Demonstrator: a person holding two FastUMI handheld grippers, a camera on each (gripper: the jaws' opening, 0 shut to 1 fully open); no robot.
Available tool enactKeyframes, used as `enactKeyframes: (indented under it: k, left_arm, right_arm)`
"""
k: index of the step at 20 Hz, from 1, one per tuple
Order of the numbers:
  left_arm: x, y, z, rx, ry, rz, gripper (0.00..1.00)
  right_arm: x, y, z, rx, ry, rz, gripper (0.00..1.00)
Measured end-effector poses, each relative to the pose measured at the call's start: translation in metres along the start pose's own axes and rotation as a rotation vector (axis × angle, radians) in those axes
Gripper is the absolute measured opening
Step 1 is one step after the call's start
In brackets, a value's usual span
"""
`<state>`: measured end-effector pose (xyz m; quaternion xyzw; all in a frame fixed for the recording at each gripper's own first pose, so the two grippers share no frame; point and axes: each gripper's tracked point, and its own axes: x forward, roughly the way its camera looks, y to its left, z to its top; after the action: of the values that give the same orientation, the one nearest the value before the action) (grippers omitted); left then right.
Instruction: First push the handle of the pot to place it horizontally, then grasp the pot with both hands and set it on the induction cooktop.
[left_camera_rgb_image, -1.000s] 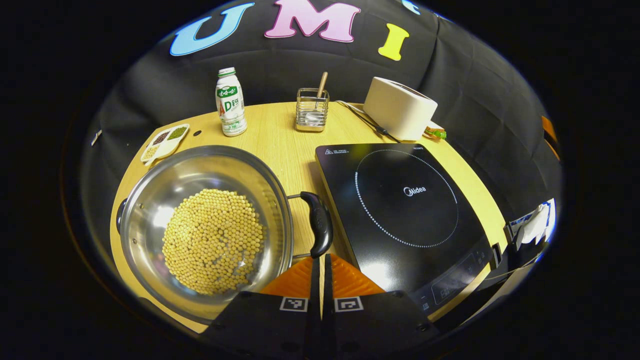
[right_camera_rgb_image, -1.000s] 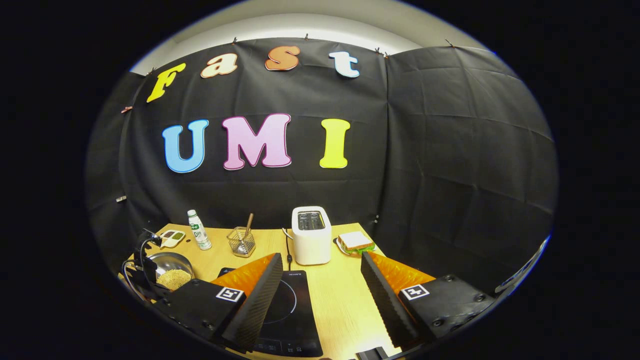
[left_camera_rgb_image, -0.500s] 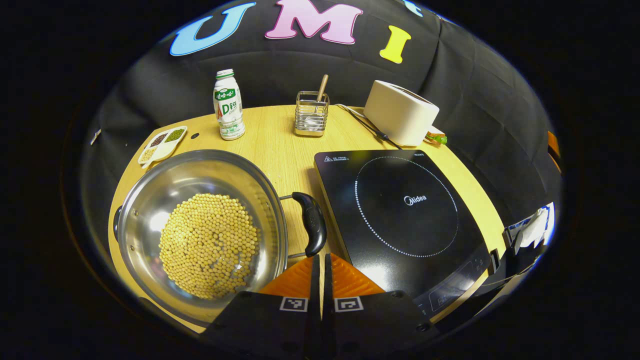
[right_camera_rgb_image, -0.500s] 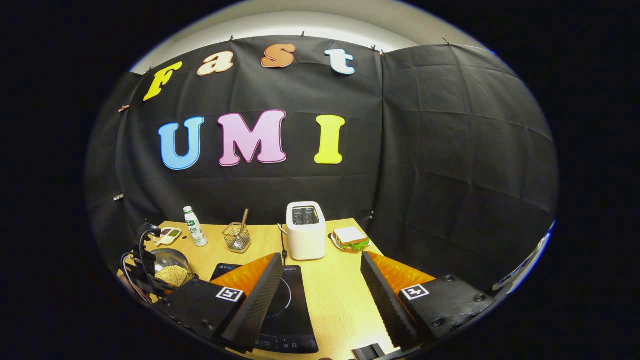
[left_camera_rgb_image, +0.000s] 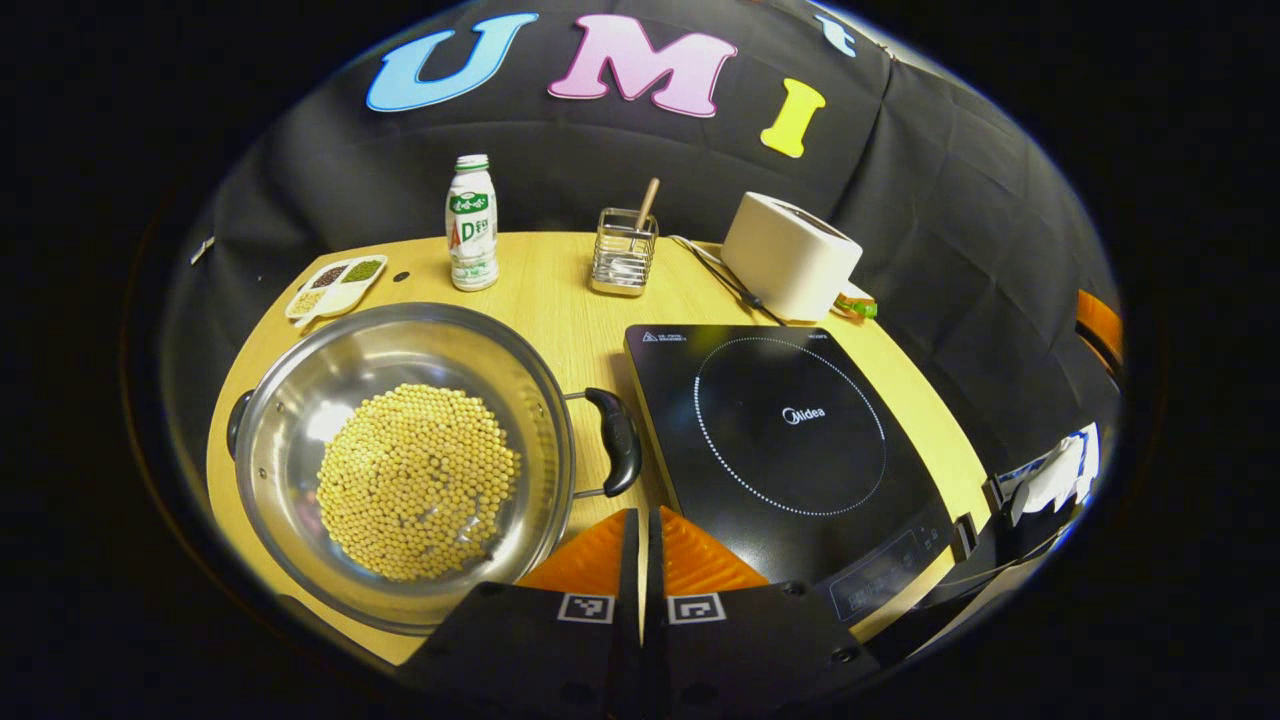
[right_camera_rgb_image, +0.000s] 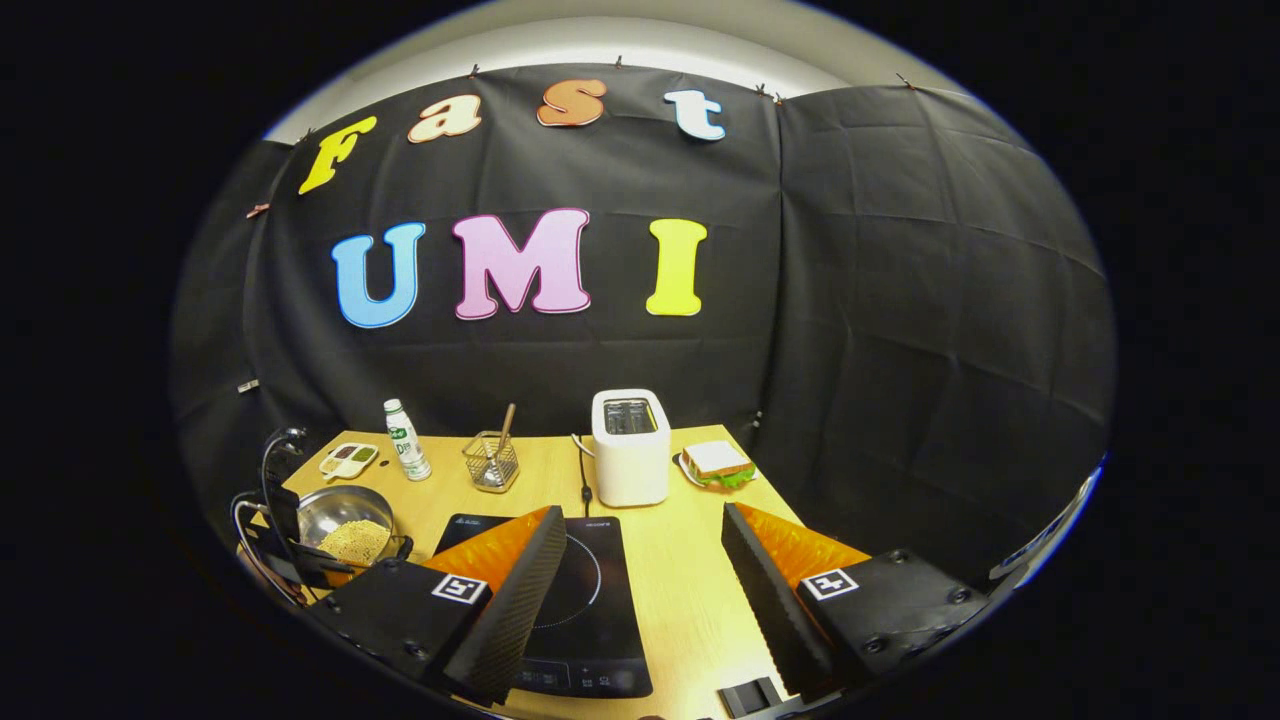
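Pot (left_camera_rgb_image: 400, 460): steel, soybeans inside, 2 black handles, at table (left_camera_rgb_image: 560, 290) left edge. Left gripper (left_camera_rgb_image: 640, 530) clenched empty; right gripper (right_camera_rgb_image: 640, 560) released.

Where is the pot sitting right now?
In the left gripper view the pot sits on the table's left side, beside the induction cooktop, its black handle facing the cooktop.

Steel pot (left_camera_rgb_image: 400, 460) full of yellow beans sits on the table, black handle (left_camera_rgb_image: 620, 441) beside the black induction cooktop (left_camera_rgb_image: 790, 440)
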<state>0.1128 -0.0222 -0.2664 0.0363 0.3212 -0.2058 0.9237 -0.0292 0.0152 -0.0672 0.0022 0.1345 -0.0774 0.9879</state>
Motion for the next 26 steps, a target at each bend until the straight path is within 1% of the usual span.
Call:
enactKeyframes:
  k: [3,5,6,7,8,9,10,12,13,15,16,18,22,23,26]
  left_arm:
    - [-0.018,0.002,0.008,-0.012,-0.067,-0.012,0.05]
    - [-0.033,0.01,0.018,-0.03,-0.119,-0.001,0.11]
    - [-0.041,0.017,0.023,-0.041,-0.145,0.014,0.21]
    - [-0.05,0.026,0.029,-0.05,-0.172,0.036,0.27]
    - [-0.057,0.032,0.034,-0.059,-0.2,0.049,0.48]
    - [-0.067,0.037,0.04,-0.07,-0.224,0.054,0.47]
    - [-0.075,0.044,0.045,-0.082,-0.247,0.057,0.57]
    - [-0.097,0.06,0.053,-0.091,-0.286,0.075,0.85]
    - [-0.104,0.071,0.059,-0.084,-0.305,0.096,0.99]
    - [-0.121,0.098,0.07,-0.067,-0.347,0.154,0.95]
    - [-0.129,0.106,0.074,-0.069,-0.362,0.17,0.95]
    - [-0.141,0.125,0.079,-0.086,-0.378,0.181,0.95]
    - [-0.16,0.167,0.086,-0.135,-0.392,0.2,0.95]
    - [-0.164,0.178,0.086,-0.132,-0.392,0.21,0.95]
    - [-0.168,0.214,0.085,-0.078,-0.387,0.27,0.95]
  right_arm:
    - [-0.001,0.015,-0.007,-0.011,0.023,0.03,0.98]
    - [0.001,0.027,-0.012,-0.016,0.04,0.054,0.98]
    - [0.002,0.035,-0.014,-0.016,0.05,0.069,0.98]
    - [0.003,0.044,-0.017,-0.018,0.061,0.086,0.98]
    - [0.003,0.053,-0.019,-0.019,0.07,0.101,0.98]
    - [0.005,0.062,-0.019,-0.021,0.072,0.116,0.98]
    - [0.006,0.071,-0.018,-0.024,0.072,0.131,0.98]
    - [0.01,0.091,-0.019,-0.032,0.077,0.161,0.98]
    - [0.012,0.102,-0.02,-0.032,0.083,0.178,0.98]
    - [0.017,0.128,-0.025,-0.024,0.109,0.218,0.98]
    - [0.02,0.142,-0.029,-0.015,0.135,0.245,0.98]
    - [0.027,0.171,-0.034,0.004,0.182,0.292,0.98]
    - [0.049,0.22,-0.036,0.009,0.246,0.36,0.99]
    - [0.055,0.231,-0.039,0.013,0.268,0.378,0.99]
    - [0.067,0.264,-0.051,0.035,0.345,0.42,0.99]
